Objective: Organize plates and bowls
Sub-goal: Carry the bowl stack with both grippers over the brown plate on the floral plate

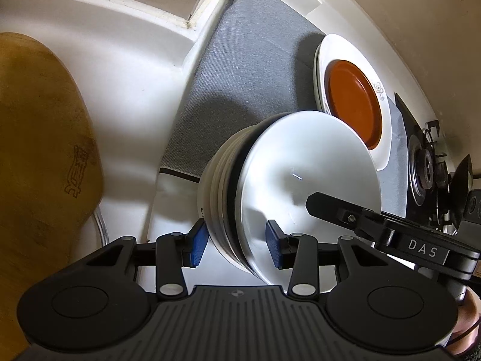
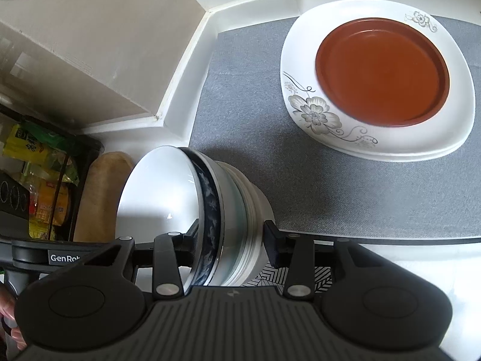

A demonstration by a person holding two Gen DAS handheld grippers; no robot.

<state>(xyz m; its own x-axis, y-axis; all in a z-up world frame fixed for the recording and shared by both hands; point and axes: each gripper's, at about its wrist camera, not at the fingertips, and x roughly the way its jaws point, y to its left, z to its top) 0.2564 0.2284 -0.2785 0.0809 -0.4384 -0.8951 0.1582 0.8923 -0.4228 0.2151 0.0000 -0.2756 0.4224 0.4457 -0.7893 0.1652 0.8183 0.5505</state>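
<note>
A stack of nested bowls (image 1: 270,186), white with a dark blue-patterned rim on one, is held between both grippers; it also shows in the right wrist view (image 2: 210,210). My left gripper (image 1: 237,245) has its blue pads on either side of the stack's rims, shut on it. My right gripper (image 2: 231,240) clamps the same stack from the opposite side; its arm shows in the left wrist view (image 1: 360,219). An orange plate (image 2: 381,72) lies on a white flowered plate (image 2: 312,111) on the grey mat (image 2: 240,105).
A wooden cutting board (image 1: 39,150) stands at the left. A gas stove burner (image 1: 424,168) is at the right. A rack with packaged goods (image 2: 39,174) is at the left. The white counter (image 2: 421,267) has a raised white back edge (image 2: 246,0).
</note>
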